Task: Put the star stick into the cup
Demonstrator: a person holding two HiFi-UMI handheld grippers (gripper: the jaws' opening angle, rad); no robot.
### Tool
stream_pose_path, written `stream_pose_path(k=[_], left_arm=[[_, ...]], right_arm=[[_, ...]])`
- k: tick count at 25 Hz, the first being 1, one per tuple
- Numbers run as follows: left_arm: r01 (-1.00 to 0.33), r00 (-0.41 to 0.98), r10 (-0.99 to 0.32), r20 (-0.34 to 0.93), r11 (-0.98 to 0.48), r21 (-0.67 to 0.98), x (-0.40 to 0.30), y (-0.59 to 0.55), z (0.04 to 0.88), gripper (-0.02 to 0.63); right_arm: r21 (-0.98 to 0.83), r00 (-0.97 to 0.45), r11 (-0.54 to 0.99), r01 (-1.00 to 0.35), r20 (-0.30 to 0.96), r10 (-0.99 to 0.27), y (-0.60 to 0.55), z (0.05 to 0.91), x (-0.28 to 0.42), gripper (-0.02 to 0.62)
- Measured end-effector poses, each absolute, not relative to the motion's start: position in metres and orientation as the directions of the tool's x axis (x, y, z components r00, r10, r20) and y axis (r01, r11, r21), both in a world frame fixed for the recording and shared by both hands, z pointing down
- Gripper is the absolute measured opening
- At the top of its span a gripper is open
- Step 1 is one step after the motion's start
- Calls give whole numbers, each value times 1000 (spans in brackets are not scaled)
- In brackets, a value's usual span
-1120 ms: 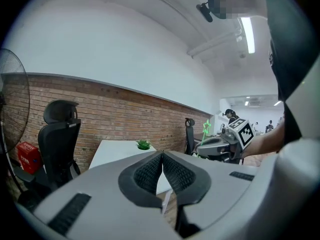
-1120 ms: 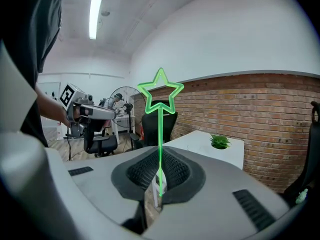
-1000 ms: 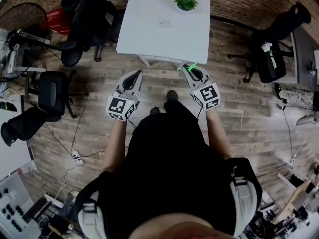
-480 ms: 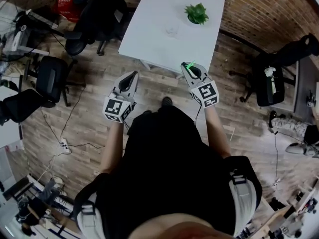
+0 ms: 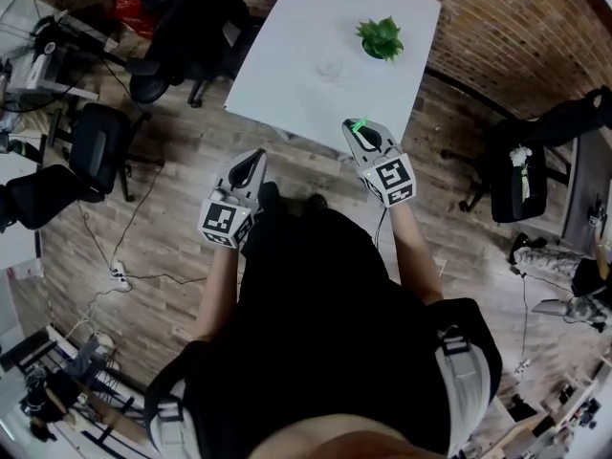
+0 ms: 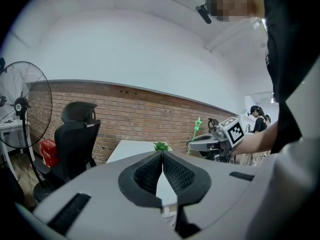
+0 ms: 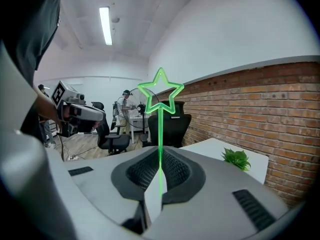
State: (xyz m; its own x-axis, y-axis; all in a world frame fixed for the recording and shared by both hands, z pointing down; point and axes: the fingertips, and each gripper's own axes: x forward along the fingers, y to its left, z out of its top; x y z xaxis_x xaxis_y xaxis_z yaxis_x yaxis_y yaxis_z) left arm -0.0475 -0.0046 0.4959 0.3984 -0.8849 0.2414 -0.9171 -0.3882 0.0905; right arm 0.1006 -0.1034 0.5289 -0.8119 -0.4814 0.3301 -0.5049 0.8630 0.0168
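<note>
A thin green star stick (image 7: 160,97) stands upright between the pads of my right gripper (image 7: 160,159), which is shut on it. In the head view the right gripper (image 5: 358,130) reaches the near edge of the white table (image 5: 287,55), with the star stick (image 5: 360,123) at its tip. The clear cup (image 5: 332,68) stands in the middle of the table, beyond the gripper. My left gripper (image 5: 254,159) hangs just short of the table's near edge, to the left. Its jaws (image 6: 161,155) are shut with nothing between them.
A small green potted plant (image 5: 382,37) stands on the table to the right of the cup. Black office chairs (image 5: 182,27) stand left of the table, another chair (image 5: 521,165) to the right. A brick wall (image 7: 270,109) runs behind the table. Cables lie on the wooden floor (image 5: 143,256).
The person has stepped closer to the table. Both grippers moved toward it, the right one carrying the star stick up to the table's near edge.
</note>
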Motion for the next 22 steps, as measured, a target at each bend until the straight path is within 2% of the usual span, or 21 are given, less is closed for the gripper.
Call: stream_pose_path(k=[22], left_arm=[[-857, 515, -834, 197, -505, 105, -64, -99, 490, 21]], right_arm=[[35, -731, 784, -619, 340, -592, -165, 522, 93, 11]])
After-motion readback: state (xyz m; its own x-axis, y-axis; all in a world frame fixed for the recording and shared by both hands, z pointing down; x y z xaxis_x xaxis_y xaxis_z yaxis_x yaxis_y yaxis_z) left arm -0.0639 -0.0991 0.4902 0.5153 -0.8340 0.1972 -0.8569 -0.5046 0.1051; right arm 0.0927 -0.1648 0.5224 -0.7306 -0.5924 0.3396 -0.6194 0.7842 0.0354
